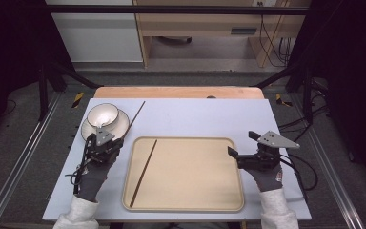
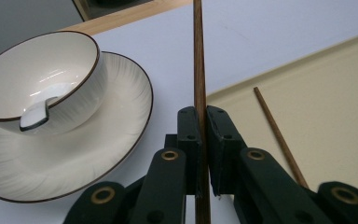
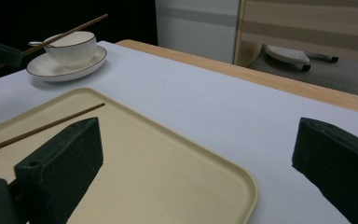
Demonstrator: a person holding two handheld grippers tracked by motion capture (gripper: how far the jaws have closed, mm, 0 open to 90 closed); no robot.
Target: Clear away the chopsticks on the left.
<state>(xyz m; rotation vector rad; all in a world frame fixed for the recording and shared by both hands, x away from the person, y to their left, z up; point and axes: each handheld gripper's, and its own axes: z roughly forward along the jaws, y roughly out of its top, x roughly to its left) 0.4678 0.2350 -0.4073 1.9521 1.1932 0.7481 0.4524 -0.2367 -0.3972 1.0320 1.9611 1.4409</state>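
Two slim brown wooden chopsticks: one (image 1: 142, 173) lies diagonally on the smooth beige rounded-square tray (image 1: 228, 200); the other (image 2: 199, 56) is pinched between the closed jaws of the left gripper (image 2: 199, 140), pointing past the crockery. One glossy white bowl (image 2: 37, 79) with a dark rim holds one white spoon (image 2: 36, 114) and sits on one ribbed white saucer (image 2: 121, 116). The right gripper (image 1: 240, 145), jaws wide and empty, hovers beside the tray's right edge.
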